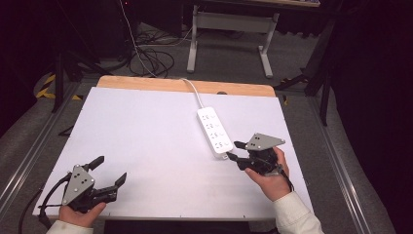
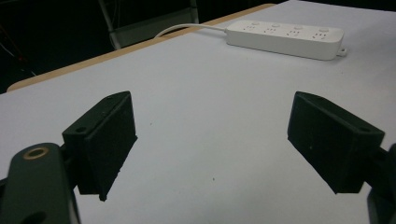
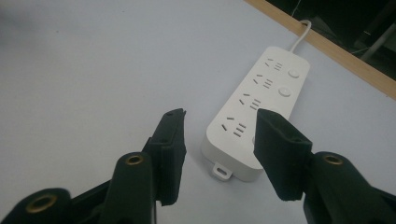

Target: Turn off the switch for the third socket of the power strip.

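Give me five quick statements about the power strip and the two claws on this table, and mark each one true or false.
1. The power strip has four sets of sockets. True.
2. The right claw is shut on the power strip. False: its jaws stand apart at the strip's near end, and one jaw overlaps that end in the right gripper view; whether it touches cannot be told.
3. The left claw is open over bare table. True.
4. The strip's white cable runs off the table's near edge toward the person. False: it runs off the far edge, over the wooden strip.
5. A plug sits in one of the sockets. False: all sockets are bare.
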Motion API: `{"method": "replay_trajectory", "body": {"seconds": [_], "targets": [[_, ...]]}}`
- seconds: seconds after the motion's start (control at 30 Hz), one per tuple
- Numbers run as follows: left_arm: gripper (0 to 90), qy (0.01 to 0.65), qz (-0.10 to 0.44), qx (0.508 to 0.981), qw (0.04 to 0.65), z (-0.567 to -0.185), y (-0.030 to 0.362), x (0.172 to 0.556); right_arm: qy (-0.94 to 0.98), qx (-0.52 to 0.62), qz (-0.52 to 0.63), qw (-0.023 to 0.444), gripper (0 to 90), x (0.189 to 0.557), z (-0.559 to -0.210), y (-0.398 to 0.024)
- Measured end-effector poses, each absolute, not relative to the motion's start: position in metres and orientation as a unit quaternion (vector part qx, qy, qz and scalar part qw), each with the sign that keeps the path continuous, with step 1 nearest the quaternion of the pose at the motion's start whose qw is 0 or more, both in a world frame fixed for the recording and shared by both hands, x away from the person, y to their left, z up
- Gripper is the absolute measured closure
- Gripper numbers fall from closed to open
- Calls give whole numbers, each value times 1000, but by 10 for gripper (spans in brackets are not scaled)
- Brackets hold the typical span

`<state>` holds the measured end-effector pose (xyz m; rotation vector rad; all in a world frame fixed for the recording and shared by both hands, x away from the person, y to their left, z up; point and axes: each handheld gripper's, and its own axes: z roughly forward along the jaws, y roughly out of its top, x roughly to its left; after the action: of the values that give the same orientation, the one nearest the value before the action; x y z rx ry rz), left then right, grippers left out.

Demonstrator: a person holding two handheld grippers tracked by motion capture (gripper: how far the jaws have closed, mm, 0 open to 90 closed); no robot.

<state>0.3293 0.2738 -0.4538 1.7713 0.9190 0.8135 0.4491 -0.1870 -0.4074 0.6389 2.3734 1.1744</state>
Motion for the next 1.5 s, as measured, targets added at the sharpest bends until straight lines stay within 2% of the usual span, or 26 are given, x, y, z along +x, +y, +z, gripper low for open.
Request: {"method": "replay_trajectory", "body": {"seconds": [0.43,0.5,0.53,0.57,0.6,0.73,1.1,1.5], "targets": [[158,376,332,724,473,-454,274,330,856,232,420,193,637,469,-399,-183],[158,376,332,724,473,-454,274,330,857,234,420,183,686,473,-399,-183],[158,376,332,724,473,-454,274,330,857,235,424,177,764,476,-397,-184],[158,376,333,724,472,-454,274,330,857,235,424,177,764,476,-397,-184],[158,375,333,724,473,-454,274,330,855,236,428,171,834,479,-396,-184],[158,376,333,724,473,-454,274,330,855,238,428,170,897,484,-394,-184],[158,375,335,723,473,-454,274,330,846,273,432,154,900,508,-396,-178],[159,376,336,723,473,-454,275,330,844,298,414,167,900,536,-414,-170]]}}
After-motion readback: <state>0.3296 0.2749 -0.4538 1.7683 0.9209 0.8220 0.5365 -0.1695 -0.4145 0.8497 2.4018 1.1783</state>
